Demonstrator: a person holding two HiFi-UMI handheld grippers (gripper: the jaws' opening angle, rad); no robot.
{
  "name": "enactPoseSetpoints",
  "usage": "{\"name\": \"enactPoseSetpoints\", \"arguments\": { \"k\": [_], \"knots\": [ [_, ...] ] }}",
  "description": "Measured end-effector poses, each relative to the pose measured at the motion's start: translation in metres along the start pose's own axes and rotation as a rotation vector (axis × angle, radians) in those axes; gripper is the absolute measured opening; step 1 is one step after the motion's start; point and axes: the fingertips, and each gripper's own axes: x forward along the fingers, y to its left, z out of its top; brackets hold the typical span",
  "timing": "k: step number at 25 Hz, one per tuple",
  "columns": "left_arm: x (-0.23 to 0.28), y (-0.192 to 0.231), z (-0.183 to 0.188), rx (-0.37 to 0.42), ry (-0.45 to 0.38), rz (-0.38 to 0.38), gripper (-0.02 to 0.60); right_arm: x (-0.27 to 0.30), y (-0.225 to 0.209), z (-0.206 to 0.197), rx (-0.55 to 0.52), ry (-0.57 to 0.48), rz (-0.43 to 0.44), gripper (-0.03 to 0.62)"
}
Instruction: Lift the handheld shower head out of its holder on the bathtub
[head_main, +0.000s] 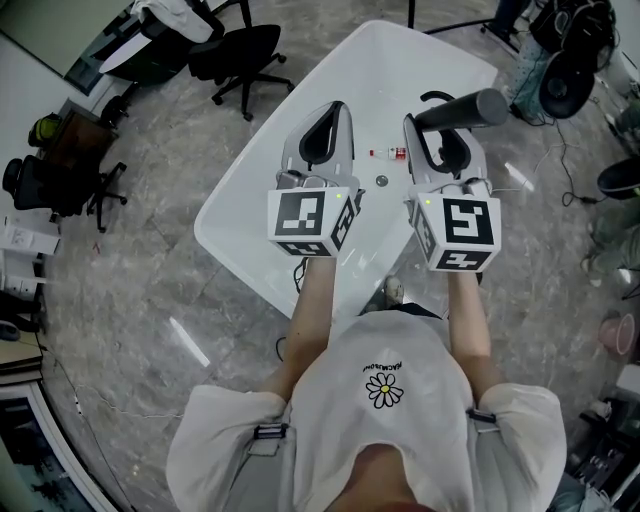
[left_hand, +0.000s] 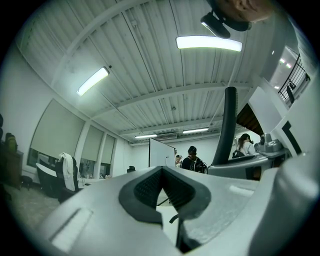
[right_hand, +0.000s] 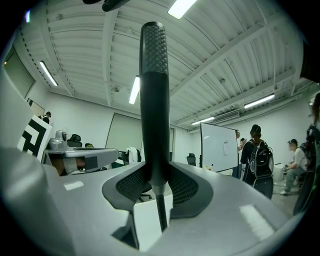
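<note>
The black handheld shower head (head_main: 462, 110) is raised above the white bathtub (head_main: 232, 216), clear of the rim. My right gripper (head_main: 425, 130) is shut on its handle. In the right gripper view the shower head (right_hand: 153, 100) stands upright between the pads, its textured end at the top, and a thin hose (right_hand: 161, 212) hangs below the jaws. My left gripper (head_main: 325, 125) hovers beside it over the tub, shut with nothing in it. From the left gripper (left_hand: 160, 186) view, the shower head (left_hand: 227, 125) rises at the right. The holder is not visible.
A chrome drain (head_main: 381, 181) and a small red and white fitting (head_main: 395, 153) sit in the tub. Black office chairs (head_main: 240, 55) stand at the far left and cables and bags (head_main: 560, 60) at the far right. People (right_hand: 257, 160) stand near a whiteboard (right_hand: 219, 147).
</note>
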Motion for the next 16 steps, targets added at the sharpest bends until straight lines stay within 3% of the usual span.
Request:
{"name": "enactPoseSetpoints", "arguments": {
  "k": [16],
  "knots": [
    [0.007, 0.017, -0.015, -0.010, 0.007, 0.002, 0.000, 0.013, 0.001, -0.009, 0.000, -0.008, -0.011, 0.150]
  ]
}}
